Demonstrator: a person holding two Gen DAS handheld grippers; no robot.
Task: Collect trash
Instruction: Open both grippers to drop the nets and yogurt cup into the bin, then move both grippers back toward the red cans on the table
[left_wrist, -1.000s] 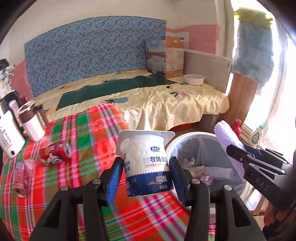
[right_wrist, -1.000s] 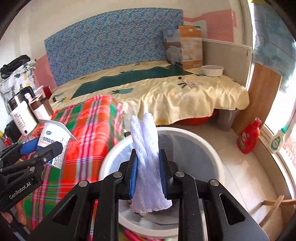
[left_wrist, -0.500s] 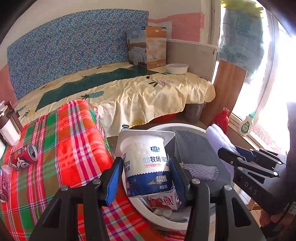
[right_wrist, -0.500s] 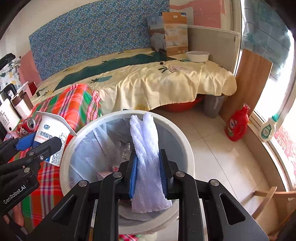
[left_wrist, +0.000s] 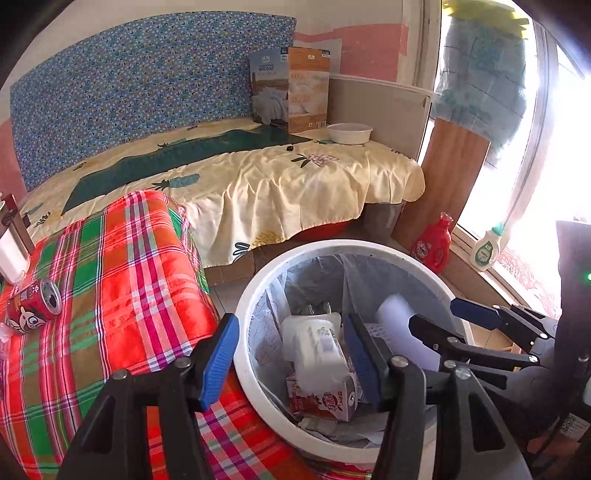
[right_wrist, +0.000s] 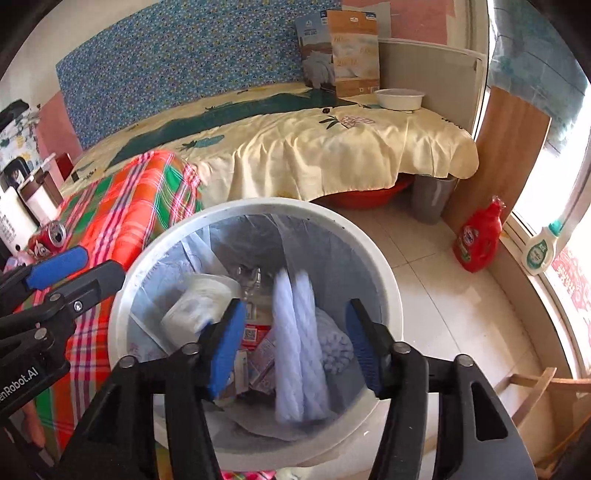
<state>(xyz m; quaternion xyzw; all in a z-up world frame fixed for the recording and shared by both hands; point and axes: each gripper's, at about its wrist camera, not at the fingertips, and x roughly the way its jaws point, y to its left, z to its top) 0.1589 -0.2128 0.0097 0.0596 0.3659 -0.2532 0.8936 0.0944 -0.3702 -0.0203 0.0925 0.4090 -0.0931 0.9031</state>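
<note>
Jaws opening on both: left gripper (left_wrist: 291, 360) clear of yogurt cup (left_wrist: 319, 350), right gripper (right_wrist: 295, 345) clear of foam sleeve (right_wrist: 299, 347); both above bin (right_wrist: 388, 288) rim, tablecloth (left_wrist: 122, 280) edge beside.

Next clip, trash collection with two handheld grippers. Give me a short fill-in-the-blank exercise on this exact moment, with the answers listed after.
1. Both grippers hang over the white ____, which is lined with a plastic bag.
2. The yogurt cup is blurred inside the bin, clear of the left gripper, whose jaws are ____.
3. The white foam sleeve between the right gripper pads touches ____ pad.
4. A red ____ lies on its side on the plaid cloth.

Missing words: bin; opening; neither; can
</note>
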